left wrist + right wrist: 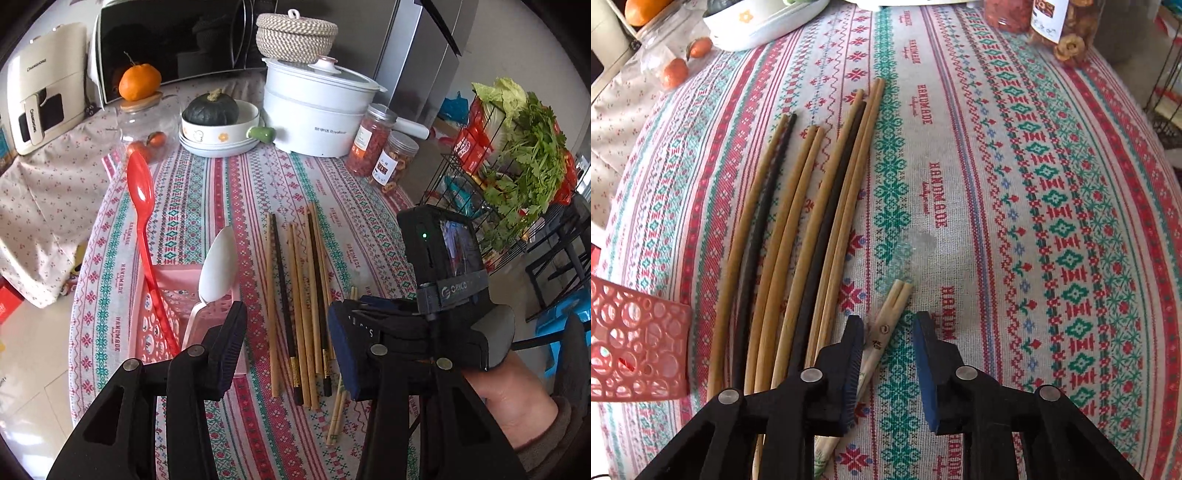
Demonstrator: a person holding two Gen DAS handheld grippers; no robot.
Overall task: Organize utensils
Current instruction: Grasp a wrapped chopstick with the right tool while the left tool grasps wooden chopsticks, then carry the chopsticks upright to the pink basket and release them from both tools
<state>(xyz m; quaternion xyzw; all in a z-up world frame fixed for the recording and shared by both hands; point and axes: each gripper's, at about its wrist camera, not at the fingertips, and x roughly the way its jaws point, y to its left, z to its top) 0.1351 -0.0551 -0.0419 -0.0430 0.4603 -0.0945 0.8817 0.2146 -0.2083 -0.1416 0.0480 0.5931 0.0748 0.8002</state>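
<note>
The red spoon [142,221] and the white spoon [218,266] already stand in the pink basket [147,332]; the chopsticks [798,229] still lie loose on the tablecloth [1034,221]. The right gripper [888,325], jaws wide and empty, hangs over a wrapped pair [886,321], which lies between them, near the left jaw. The left gripper [288,325], also wide and empty, is over the near ends of the row.

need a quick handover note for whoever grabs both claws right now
Left claw: open, empty, above the basket edge and chopsticks.
Right claw: open, empty, low over the paper-wrapped chopsticks.
Done: red spoon and white spoon stand in the pink basket.
Left: loose chopsticks, wooden and black, lie side by side on the tablecloth, plus the wrapped pair.
</note>
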